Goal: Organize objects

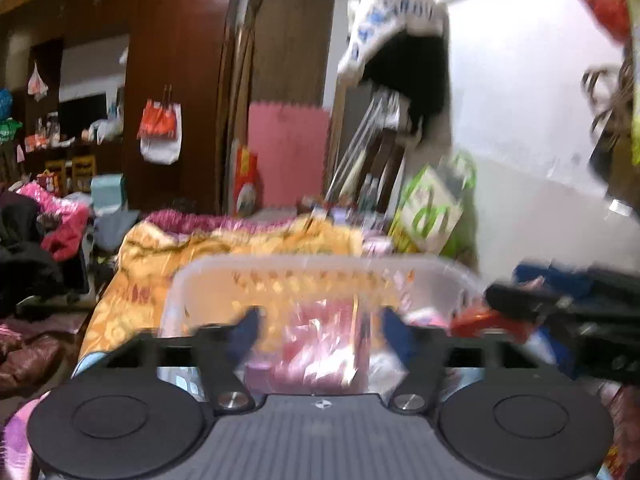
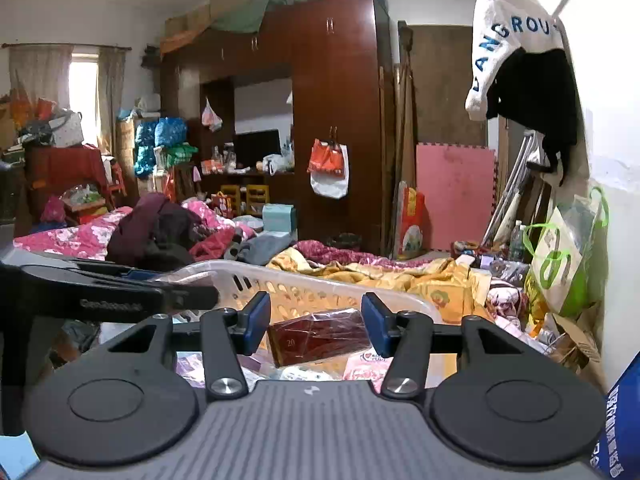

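A white slotted plastic basket (image 2: 304, 276) sits on the bed right in front of both grippers, with pink and white packets (image 2: 368, 360) lying inside. My right gripper (image 2: 316, 322) is shut on a dark red box wrapped in clear film (image 2: 320, 338) and holds it just above the basket. In the blurred left wrist view, my left gripper (image 1: 320, 332) stands open over the basket (image 1: 320, 264). A pink packet (image 1: 320, 348) lies below its fingers, not held. The right gripper's tip (image 1: 516, 300) shows at the right with the red box (image 1: 476, 322). The left gripper (image 2: 120, 292) reaches in from the left.
A yellow-orange quilt (image 2: 400, 276) covers the bed beyond the basket. A green and white bag (image 2: 560, 264) leans on the right wall, with clutter below it. Piled clothes (image 2: 160, 232) lie at the left. A brown wardrobe (image 2: 336, 100) and a pink foam mat (image 2: 456, 192) stand behind.
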Demonstrator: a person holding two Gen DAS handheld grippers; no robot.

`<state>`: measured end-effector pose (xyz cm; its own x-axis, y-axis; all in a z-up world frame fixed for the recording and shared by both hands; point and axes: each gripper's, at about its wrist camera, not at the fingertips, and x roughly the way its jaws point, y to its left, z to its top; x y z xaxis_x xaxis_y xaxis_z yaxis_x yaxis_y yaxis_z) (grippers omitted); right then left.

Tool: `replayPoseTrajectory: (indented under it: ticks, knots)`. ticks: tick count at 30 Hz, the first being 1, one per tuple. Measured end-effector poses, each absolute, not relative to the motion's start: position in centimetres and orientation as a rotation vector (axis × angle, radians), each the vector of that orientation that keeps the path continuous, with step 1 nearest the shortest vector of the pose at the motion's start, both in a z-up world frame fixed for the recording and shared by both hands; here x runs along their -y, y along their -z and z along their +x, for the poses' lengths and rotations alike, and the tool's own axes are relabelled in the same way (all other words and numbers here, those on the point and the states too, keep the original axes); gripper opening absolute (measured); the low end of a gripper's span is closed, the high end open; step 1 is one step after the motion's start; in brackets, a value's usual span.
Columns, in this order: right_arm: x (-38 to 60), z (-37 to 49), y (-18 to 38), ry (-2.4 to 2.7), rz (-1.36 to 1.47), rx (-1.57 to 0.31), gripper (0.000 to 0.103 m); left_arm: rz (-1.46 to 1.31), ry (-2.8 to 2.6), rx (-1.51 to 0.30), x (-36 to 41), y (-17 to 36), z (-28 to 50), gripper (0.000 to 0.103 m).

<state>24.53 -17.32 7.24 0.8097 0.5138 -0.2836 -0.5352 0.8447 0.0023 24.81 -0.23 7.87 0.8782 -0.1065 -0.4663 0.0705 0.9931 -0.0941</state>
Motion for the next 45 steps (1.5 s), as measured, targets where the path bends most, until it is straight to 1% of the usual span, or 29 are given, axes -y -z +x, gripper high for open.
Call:
replayPoseTrajectory:
  ticks: [1,3,5,6,7,8,9,11,13,17,19,20,21,22,32,36,41,42,43,45]
  knots:
    - [17.4,24.3,-7.3,-0.56,-0.077,-0.28,0.059,-0.053,0.078,-0.508,0.3,-7.7,25.0,0.085]
    - [18.2,23.1,-7.4,-0.581,-0.069,-0.288,0.074,-0.006,0.056,-0.496,0.3,-7.8,23.9,0.085]
    - [19.4,21.6,-7.8,-0.609,-0.052,-0.266,0.083,0.026,0.061,-0.433,0.2,-8.2,21.0,0.085]
    - [20.4,20.5,-7.6,-0.626,-0.032,-0.261,0.084,0.026,0.075,-0.414,0.0,-8.2,19.6,0.085]
    - [21.1,19.8,-7.3,-0.658,-0.012,-0.269,0.084,0.016,0.089,-0.406,-0.2,-8.1,18.2,0.089]
    - [21.6,19.1,-6.9,-0.693,-0.008,-0.29,0.088,0.001,0.104,-0.405,-0.3,-7.7,16.8,0.091]
    - [21.8,18.3,-6.1,-0.718,-0.019,-0.312,0.091,-0.015,0.127,-0.404,-0.5,-7.1,15.4,0.092]
    - [21.9,17.6,-4.5,-0.719,-0.04,-0.336,0.091,-0.024,0.175,-0.413,-0.7,-5.6,13.2,0.092]
    - [21.4,17.6,-2.8,-0.731,-0.066,-0.373,0.087,-0.014,0.195,-0.42,-0.7,-3.7,11.5,0.092]
    - [19.4,19.3,-0.6,-0.769,-0.087,-0.451,0.064,0.003,0.194,-0.46,-0.7,-1.6,11.5,0.092]
    - [18.4,19.8,-0.3,-0.788,-0.098,-0.462,0.063,-0.009,0.206,-0.462,-0.4,-1.5,12.0,0.092]
    - [17.8,20.0,-0.2,-0.79,-0.116,-0.466,0.06,-0.012,0.212,-0.463,-0.3,-1.6,12.2,0.092]
    - [17.5,20.3,-0.1,-0.782,-0.129,-0.474,0.046,-0.016,0.213,-0.464,-0.3,-1.5,12.4,0.092]
    - [17.5,20.2,-0.1,-0.778,-0.133,-0.473,0.042,-0.017,0.213,-0.468,-0.2,-1.4,12.4,0.092]
    - [23.8,17.0,-1.4,-0.698,-0.062,-0.363,0.042,0.081,0.242,-0.556,3.5,0.0,16.2,0.092]
    - [25.6,16.4,-1.3,-0.689,-0.024,-0.342,0.042,0.102,0.243,-0.615,4.5,0.7,17.8,0.086]
    - [25.8,16.4,-1.5,-0.689,-0.003,-0.321,0.042,0.146,0.242,-0.652,5.9,1.4,18.7,0.086]
    - [25.8,16.5,-1.5,-0.688,0.0,-0.321,0.042,0.173,0.237,-0.654,6.3,1.5,18.7,0.084]
    - [25.8,16.5,-1.4,-0.688,-0.001,-0.321,0.042,0.182,0.238,-0.652,6.5,1.5,18.5,0.077]
    - [25.8,16.5,-1.4,-0.687,0.001,-0.32,0.042,0.174,0.233,-0.641,6.4,1.3,18.1,0.069]
